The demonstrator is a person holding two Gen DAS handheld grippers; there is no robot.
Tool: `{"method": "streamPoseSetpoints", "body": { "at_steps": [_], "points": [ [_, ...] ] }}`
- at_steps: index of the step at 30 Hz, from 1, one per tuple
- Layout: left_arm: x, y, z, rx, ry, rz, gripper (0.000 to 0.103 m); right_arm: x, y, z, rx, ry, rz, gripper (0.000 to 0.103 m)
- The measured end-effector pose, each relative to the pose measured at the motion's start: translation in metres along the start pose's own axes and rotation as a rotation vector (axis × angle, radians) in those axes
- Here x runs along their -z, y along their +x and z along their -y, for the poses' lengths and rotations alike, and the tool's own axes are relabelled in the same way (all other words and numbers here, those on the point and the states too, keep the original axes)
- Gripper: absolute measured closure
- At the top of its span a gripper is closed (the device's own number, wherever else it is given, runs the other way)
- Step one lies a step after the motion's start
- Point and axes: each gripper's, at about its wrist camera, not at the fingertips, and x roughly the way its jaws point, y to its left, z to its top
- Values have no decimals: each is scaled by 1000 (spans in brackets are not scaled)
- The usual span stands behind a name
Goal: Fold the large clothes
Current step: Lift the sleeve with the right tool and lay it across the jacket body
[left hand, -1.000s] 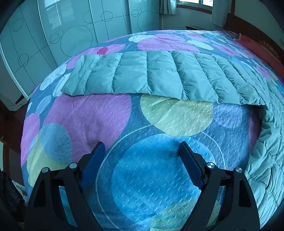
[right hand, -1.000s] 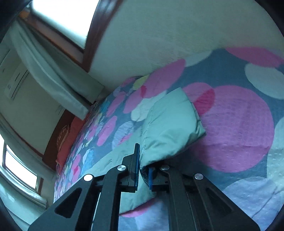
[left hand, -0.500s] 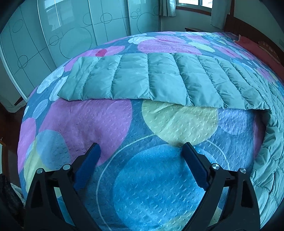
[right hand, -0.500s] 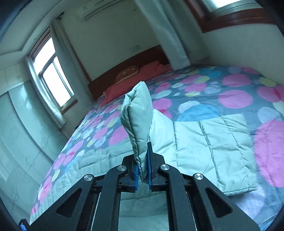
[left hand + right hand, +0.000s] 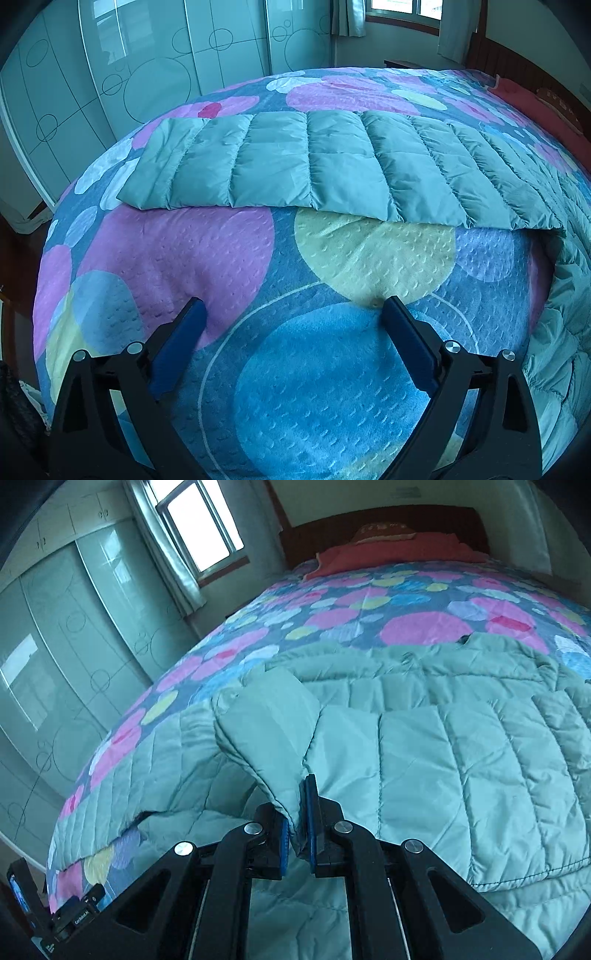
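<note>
Right gripper (image 5: 297, 812) clenches the sleeve cuff (image 5: 269, 720) over the quilted coat (image 5: 443, 775); left gripper (image 5: 291, 314), opening and empty, should pin the fold line flat.

Pale teal quilted down coat (image 5: 443, 760) spread flat, one sleeve (image 5: 269, 723) lifted.

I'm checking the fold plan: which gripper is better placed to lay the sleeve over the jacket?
Right. The right gripper already pinches the sleeve above the jacket; the left gripper is opening, empty, over bare bedspread.
</note>
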Motion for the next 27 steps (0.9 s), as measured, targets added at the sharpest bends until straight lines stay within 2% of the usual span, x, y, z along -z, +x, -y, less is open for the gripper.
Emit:
{"method": "streamPoseSetpoints", "body": {
  "at_steps": [2,5,7,9,13,17,19,21,23,25,27],
  "points": [
    [1,-1,0,-3,1,1,7,7,15,-5,0,-15,-59,94],
    [1,-1,0,-3,1,1,7,12,25,-15,12,-50,-90,84],
    [0,-1,0,-2,1,1,7,14,18,-18,-24,-53,-89,54],
    [0,0,0,-2,1,0,7,12,2,-16,-44,-50,-82,45],
    [0,0,0,-3,1,1,7,5,-40,-12,-50,-63,-21,45],
    [0,-1,0,-3,1,1,7,-3,-92,37,35,0,66,47],
    [1,-1,1,-6,3,2,7,-6,-106,76,119,51,81,59],
    [0,-1,1,-6,5,3,7,-6,-112,120,220,126,78,64],
    [0,-1,1,-7,5,2,7,-1,-112,159,300,199,63,64],
    [0,-1,1,-9,7,3,7,10,-99,185,351,232,3,64],
    [-1,0,1,-9,7,2,7,23,-82,201,350,250,-61,66]
  ]
}}
